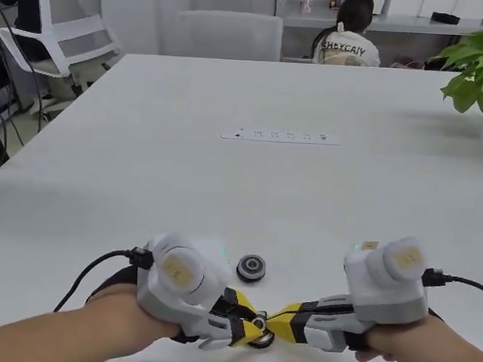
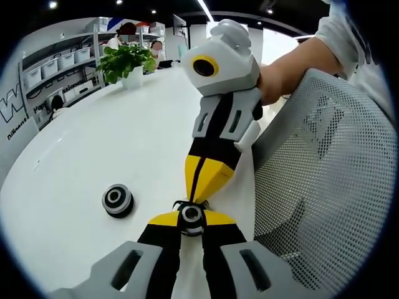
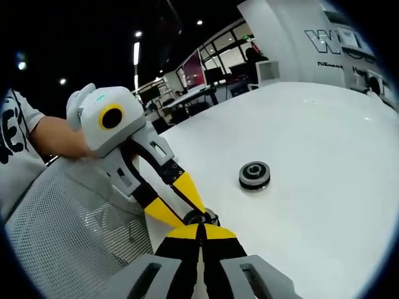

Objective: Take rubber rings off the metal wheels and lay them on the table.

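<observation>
Close to the table's near edge, my left gripper [image 1: 248, 328] [image 2: 191, 219] is shut on a small metal wheel [image 1: 261, 326] [image 2: 191, 215] [image 3: 201, 217] with a black rubber ring around it. My right gripper [image 1: 275, 321] [image 3: 201, 228] meets it from the other side. Its yellow fingertips [image 2: 201, 184] are pressed together on the edge of that ring. A second wheel [image 1: 251, 267] [image 2: 118, 200] [image 3: 254, 175], with its black ring on, lies flat on the white table [image 1: 225, 180] just beyond the grippers.
A flat white strip [image 1: 280, 136] lies mid-table. A green plant [image 1: 478, 76] [image 2: 124, 59] stands at the far right edge. White chairs [image 1: 67, 38] and a seated person [image 1: 346, 42] are beyond the table. A grey mesh chair back [image 2: 324, 187] [image 3: 75, 218] is behind the grippers.
</observation>
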`<state>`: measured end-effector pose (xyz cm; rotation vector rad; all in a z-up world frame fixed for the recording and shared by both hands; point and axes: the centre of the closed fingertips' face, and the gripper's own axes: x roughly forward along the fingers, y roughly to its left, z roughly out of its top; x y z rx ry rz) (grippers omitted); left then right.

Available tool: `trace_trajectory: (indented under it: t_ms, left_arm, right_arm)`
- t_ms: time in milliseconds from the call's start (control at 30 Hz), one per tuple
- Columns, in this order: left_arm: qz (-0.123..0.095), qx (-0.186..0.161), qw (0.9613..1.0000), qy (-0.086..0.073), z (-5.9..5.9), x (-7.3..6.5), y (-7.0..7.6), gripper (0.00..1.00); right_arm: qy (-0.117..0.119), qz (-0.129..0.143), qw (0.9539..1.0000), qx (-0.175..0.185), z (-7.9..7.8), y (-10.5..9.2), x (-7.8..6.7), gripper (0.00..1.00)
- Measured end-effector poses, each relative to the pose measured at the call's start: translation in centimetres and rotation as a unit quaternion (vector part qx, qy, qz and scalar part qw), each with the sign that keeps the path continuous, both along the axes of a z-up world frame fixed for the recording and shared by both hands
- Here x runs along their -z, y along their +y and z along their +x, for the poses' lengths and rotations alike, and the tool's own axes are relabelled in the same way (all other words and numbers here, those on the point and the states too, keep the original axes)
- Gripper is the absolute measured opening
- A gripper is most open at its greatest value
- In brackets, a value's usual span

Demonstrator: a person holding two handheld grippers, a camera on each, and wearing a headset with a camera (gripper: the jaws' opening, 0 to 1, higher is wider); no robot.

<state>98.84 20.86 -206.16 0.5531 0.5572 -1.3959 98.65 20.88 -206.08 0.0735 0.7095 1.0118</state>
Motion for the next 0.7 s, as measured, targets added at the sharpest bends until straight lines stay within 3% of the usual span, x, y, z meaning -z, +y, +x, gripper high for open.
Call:
trace_trajectory:
  t_ms: [700]
  left_arm:
    - [0.007,-0.009,0.9999,0.002,-0.03,0.05,-0.08,0.07]
  right_arm:
    - [-0.015,-0.008,0.9998,-0.009,0.13,-0.11,0.19,0.0]
